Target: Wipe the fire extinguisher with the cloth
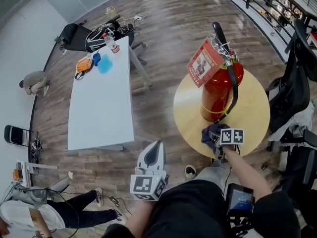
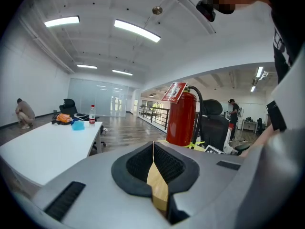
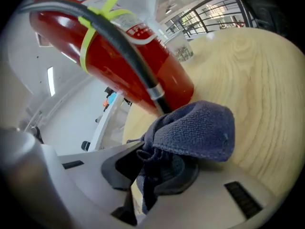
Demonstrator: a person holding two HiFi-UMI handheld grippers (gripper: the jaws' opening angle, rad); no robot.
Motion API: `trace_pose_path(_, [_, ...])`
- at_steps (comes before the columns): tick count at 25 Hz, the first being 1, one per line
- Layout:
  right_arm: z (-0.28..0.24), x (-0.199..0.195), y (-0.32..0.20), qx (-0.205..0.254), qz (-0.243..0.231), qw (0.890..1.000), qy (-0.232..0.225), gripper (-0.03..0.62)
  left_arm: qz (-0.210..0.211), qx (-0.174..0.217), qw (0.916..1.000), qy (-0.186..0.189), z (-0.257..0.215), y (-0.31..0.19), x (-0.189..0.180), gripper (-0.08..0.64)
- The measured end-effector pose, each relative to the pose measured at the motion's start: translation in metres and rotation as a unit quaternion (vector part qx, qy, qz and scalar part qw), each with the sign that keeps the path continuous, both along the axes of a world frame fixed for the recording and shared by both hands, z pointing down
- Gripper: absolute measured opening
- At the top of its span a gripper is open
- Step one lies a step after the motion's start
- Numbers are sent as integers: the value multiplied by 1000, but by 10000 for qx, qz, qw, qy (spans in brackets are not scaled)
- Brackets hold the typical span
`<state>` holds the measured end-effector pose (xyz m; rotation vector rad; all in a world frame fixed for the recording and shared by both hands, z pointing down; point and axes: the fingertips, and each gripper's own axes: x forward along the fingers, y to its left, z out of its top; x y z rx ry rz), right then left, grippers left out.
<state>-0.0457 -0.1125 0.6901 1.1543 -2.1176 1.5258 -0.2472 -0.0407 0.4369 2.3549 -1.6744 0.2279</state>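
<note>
Right of centre in the head view, the fire extinguisher (image 1: 222, 90) stands upright on the round wooden counter (image 1: 252, 123). It has a red body, a black hose (image 1: 234, 90) running down its side and a red tag (image 1: 204, 63) hanging off the top. Just below it in the frame, our right tool (image 1: 218, 142) is clamped on the cloth (image 1: 212, 132), a dark blue-grey bundle. The right gripper view backs that up: the jaws pinch a fold and the rest is bunched out in front, with the extinguisher's base filling the upper left. We can't quite tell if the cloth touches the cylinder yet, but it looks just short to us.

Our left tool (image 1: 154, 150) hangs at lower centre, off the counter, jaws pressed together with nothing in them.

So we reckon we're at the approach step: cloth in hand, wiping not really started. The next move needs the bunched part pressed against the red body and dragged along it, steering round the hose and the yellow tie (image 3: 95, 27). The extinguisher is tall and stands free, so we'd guess a hard push could rock it, and the left tool might have to steady it.
</note>
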Motion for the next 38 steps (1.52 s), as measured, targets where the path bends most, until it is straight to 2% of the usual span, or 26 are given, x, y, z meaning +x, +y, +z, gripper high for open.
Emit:
trace_pose_path(2, [0, -15, -1, -5, 225, 9997, -35, 77, -87, 12, 10000, 9, 0, 6, -15, 23])
trace_pose_path(4, [-1, -18, -21, 14, 1006, 9947, -190, 77, -155, 59, 9999, 8, -3, 11, -28, 23])
trace_pose_path(6, [-5, -19, -38, -92, 1749, 9833, -503, 77, -226, 122, 9997, 16, -9, 15, -40, 23])
trace_pose_path(10, [-40, -38, -50, 189, 2158, 9717, -942, 77, -396, 191, 9990, 89, -13, 24, -61, 23])
trace_pose_path(12, [-76, -49, -61, 415, 2443, 9554, -1610, 77, -436, 201, 9988, 117, -12, 25, -67, 23])
trace_pose_path(16, [-166, -61, -90, 872, 2877, 9047, -3018, 77, -467, 232, 9984, 237, -9, 28, -68, 23])
trace_pose_path(18, [-198, -62, -100, 929, 3114, 8791, -3487, 77, -473, 272, 9980, 303, -11, 27, -67, 23])
trace_pose_path(20, [-215, -61, -105, 1011, 3237, 8652, -3694, 77, -492, 314, 9977, 348, -14, 28, -68, 23])
trace_pose_path(22, [-216, -62, -105, 1096, 3260, 8642, -3673, 77, -554, 308, 9973, 359, -13, 29, -72, 23])
trace_pose_path(25, [-190, -63, -104, 1011, 3417, 8695, -3420, 77, -661, 238, 9970, 329, -10, 32, -81, 23])
trace_pose_path(30, [-111, -61, -105, 663, 3753, 8832, -2734, 77, -811, 81, 9965, 178, -2, 37, -90, 23])
trace_pose_path(34, [-48, -58, -104, 423, 3820, 8950, -2264, 77, -852, -43, 9964, 3, 1, 40, -94, 23])
trace_pose_path(36, [-28, -57, -104, 262, 3964, 8904, -2221, 77, -889, -109, 9960, -55, 3, 43, -94, 23])
trace_pose_path(38, [-21, -56, -105, 140, 4163, 8812, -2238, 77, -915, -157, 9956, -91, 6, 44, -95, 23])
